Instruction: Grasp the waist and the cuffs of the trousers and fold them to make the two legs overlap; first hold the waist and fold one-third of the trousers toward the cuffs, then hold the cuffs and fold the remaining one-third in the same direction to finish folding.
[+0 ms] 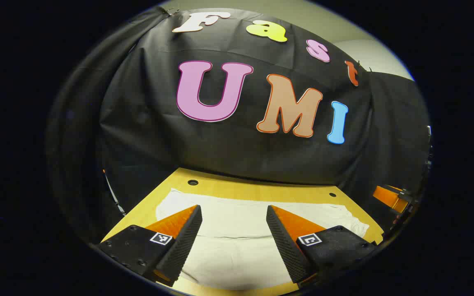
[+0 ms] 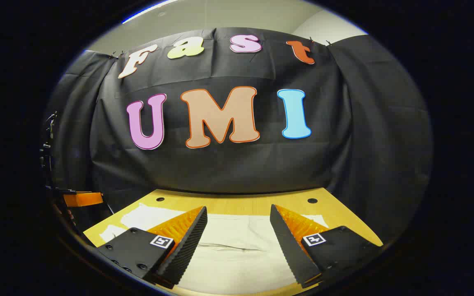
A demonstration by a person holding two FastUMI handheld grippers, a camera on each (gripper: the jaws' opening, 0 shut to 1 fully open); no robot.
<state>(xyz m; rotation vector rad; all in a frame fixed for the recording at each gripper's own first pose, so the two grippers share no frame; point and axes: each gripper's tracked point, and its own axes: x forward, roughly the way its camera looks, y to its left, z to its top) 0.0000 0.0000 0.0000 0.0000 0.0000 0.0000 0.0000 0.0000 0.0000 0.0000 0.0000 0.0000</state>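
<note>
Judged as the opening reach, with no fold made yet: lower both tools together, each toward its own end of the garment, take the waist edge with one and the cuff edge with the other, and bite through the full thickness of cloth rather than the top ply alone, else one leg likely to slide off the other on the lift. Keep the two ends level and taut while carrying one leg over the other, then lay edges flush before any thirds fold. Left gripper [image 1: 233, 213] spread wide and empty, hovering above the cloth with nothing between its fingers; right gripper [image 2: 238, 213] likewise spread wide, clear of the fabric, grasping nothing. Trousers [image 1: 237, 228] white, spread flat across the yellow wooden table [image 1: 257, 190], taking up most of its width, with a soft horizontal crease across the middle and a slightly ruffled edge at the far right in the left gripper view. Same pale cloth [image 2: 237, 246] below the fingers in the right gripper view, with a shallow wrinkle near centre. Which end waist and which cuffs: impossible to tell from here. Cloth thin and limp by the look, so probably prone to bunching if dragged
</note>
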